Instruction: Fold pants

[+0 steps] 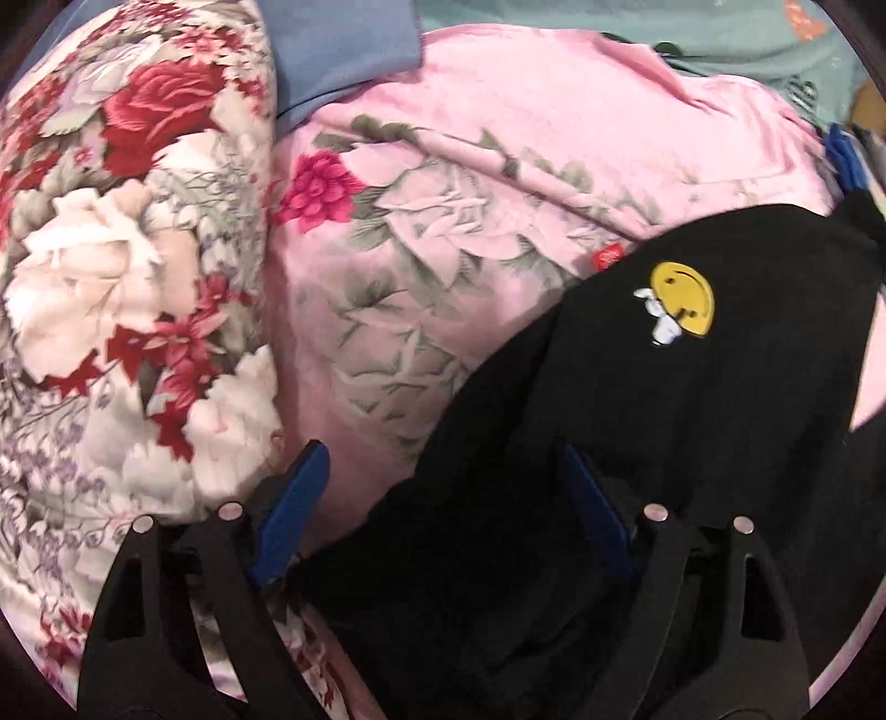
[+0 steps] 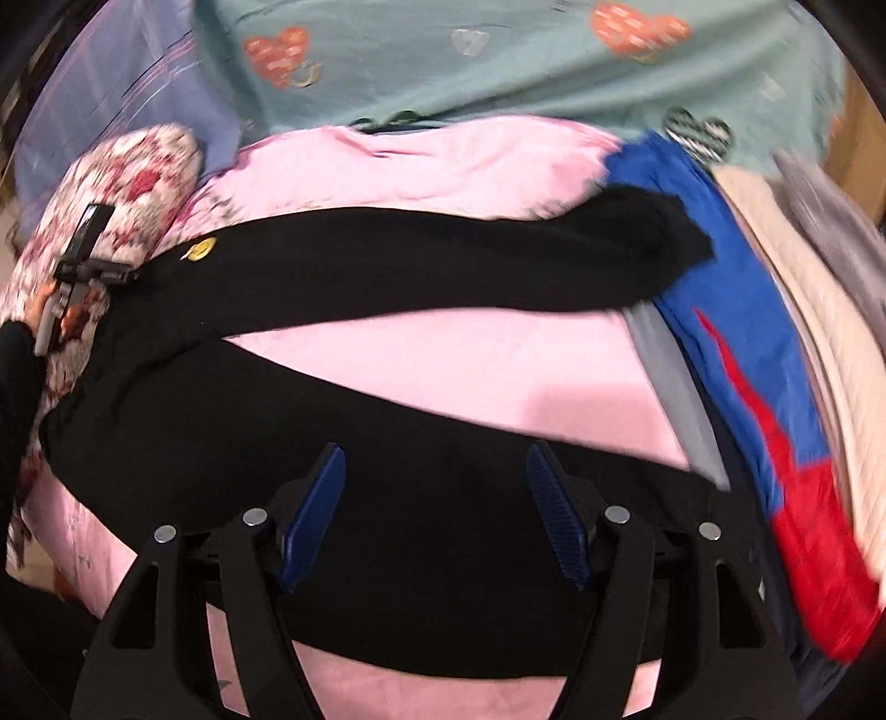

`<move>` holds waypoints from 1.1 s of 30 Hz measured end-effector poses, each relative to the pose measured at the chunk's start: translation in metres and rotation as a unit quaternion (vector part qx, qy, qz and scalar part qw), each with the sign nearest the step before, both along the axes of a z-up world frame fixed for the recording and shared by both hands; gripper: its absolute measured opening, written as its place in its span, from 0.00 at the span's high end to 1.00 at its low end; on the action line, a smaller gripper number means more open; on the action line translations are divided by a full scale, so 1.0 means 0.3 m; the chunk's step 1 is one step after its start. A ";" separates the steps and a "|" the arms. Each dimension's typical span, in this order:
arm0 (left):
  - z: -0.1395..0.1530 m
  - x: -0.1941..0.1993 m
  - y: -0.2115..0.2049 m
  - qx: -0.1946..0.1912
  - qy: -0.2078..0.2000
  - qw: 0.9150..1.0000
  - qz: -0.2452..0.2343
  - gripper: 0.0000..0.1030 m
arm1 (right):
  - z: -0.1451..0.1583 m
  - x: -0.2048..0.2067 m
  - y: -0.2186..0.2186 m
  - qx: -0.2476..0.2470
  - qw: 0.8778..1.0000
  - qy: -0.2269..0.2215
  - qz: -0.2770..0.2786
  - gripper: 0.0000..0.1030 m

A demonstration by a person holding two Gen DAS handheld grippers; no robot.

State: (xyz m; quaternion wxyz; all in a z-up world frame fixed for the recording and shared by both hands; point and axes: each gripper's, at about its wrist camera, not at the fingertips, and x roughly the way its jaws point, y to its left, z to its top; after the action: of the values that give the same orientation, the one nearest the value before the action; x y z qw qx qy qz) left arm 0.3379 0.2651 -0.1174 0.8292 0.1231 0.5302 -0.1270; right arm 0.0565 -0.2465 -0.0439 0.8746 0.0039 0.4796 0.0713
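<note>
1. Pink bedding [image 1: 526, 138] with a pale flower print covers the bed in the left wrist view, and a thick quilt [image 1: 127, 266] with red and white roses is bunched along its left side. A blue cloth [image 1: 349, 44] lies at the top.
2. In that same view the black pants [image 1: 637, 443] lie on the pink bedding at the lower right, with a yellow smiley patch [image 1: 682, 299] showing near their upper end.
3. The left gripper [image 1: 443, 509] stands wide open above the edge of the pants; its blue pads [image 1: 293, 515] press on nothing, though black fabric lies below and between them.
4. From the right wrist view, the pants [image 2: 387, 266] lie spread across the pink bedding [image 2: 443, 354], the two legs splayed apart in a V, with the far leg's end touching a blue and red garment [image 2: 747, 343] at the right.
5. A cream cloth [image 2: 803, 310] lies just beside that garment, and a teal sheet [image 2: 498, 66] with hearts sits behind.
6. The right gripper [image 2: 437, 509] hangs open over the near leg, gripping nothing.
7. At the far left, a hand [image 2: 47, 304] holds the other gripper by the waist end.
</note>
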 end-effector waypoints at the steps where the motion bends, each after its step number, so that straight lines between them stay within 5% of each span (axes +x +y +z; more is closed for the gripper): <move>1: -0.009 -0.006 0.007 -0.022 0.008 1.000 -0.012 0.56 | 0.004 0.017 0.017 -0.001 1.000 -0.002 0.016 0.33; 2: -0.020 -0.005 0.015 -0.043 0.024 0.999 -0.016 0.87 | 0.010 0.043 0.048 -0.001 0.999 -0.005 0.038 0.33; 5: -0.015 -0.013 0.045 -0.071 0.024 0.997 -0.011 0.89 | 0.029 0.169 0.184 -0.010 0.992 -0.017 0.123 0.33; 11: 0.011 -0.046 0.065 -0.078 0.006 0.997 -0.011 0.90 | 0.039 0.560 0.575 -0.026 0.953 -0.016 0.303 0.33; 19: 0.010 -0.045 0.059 -0.073 0.001 0.997 -0.019 0.90 | -0.150 0.960 0.879 -0.088 0.917 0.028 0.389 0.34; 23: 0.006 -0.043 0.054 -0.072 0.000 0.997 -0.023 0.90 | -0.224 1.050 0.957 -0.105 0.902 0.054 0.415 0.50; 26: 0.001 -0.041 0.049 -0.069 0.000 0.997 -0.024 0.90 | -0.292 1.076 0.974 -0.113 0.893 0.096 0.425 0.77; 27: 0.001 -0.040 0.046 -0.067 0.000 0.997 -0.024 0.90 | -0.287 1.078 0.968 -0.098 0.893 0.095 0.430 0.96; 33: 0.001 -0.009 0.025 -0.049 -0.005 0.999 -0.008 0.90 | -0.238 1.119 0.939 -0.069 0.911 0.063 0.402 0.96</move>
State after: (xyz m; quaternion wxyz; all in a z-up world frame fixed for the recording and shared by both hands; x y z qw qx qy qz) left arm 0.3352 0.2726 -0.1171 0.8358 0.0871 0.5182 -0.1595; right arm 0.3923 0.0353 -0.1154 0.7379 -0.2448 0.4989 0.3829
